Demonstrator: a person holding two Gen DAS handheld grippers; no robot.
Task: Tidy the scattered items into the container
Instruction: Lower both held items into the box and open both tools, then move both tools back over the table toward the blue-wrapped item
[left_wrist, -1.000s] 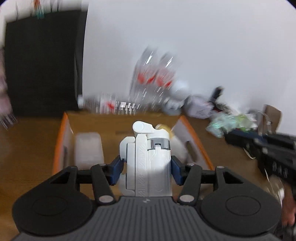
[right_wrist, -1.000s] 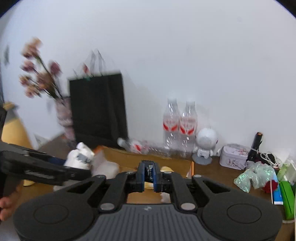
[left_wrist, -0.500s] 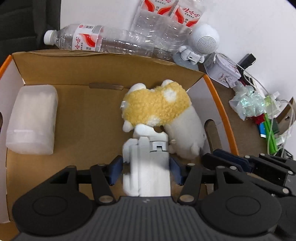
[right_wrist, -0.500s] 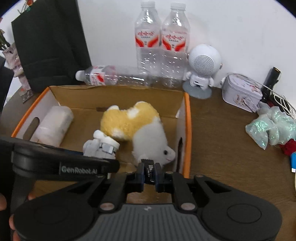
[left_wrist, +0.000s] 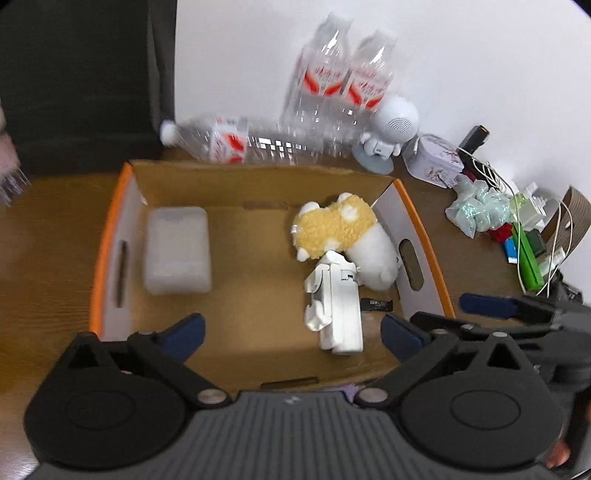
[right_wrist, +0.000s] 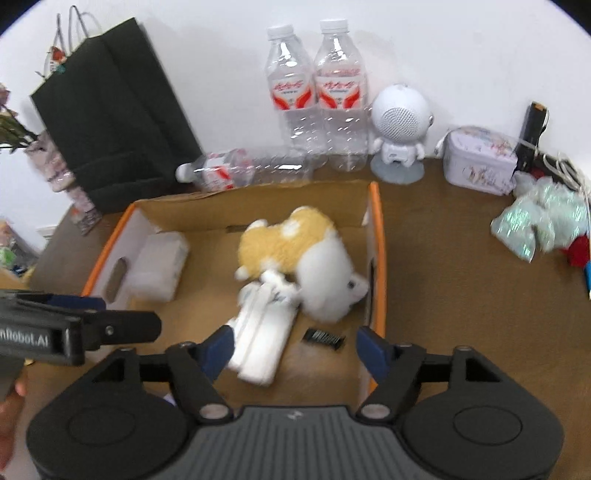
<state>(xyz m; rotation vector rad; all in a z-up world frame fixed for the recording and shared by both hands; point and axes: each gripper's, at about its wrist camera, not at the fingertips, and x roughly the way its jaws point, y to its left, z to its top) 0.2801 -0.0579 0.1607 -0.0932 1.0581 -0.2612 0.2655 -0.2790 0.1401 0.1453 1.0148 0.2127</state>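
1. The cardboard box (left_wrist: 110, 236) on the desk (right_wrist: 443, 258) now holds everything I carried: plush toy (left_wrist: 343, 229), clear case (left_wrist: 177, 251).
2. My left hand-held gripper (left_wrist: 291, 330) is opening wide; the white folded device (left_wrist: 338, 306) it gripped a moment ago lies free on the box floor.
3. My right hand-held gripper (right_wrist: 295, 347) is opening too; its small black clip (right_wrist: 324, 338) has dropped beside the device. Both items are delivered, I judge.
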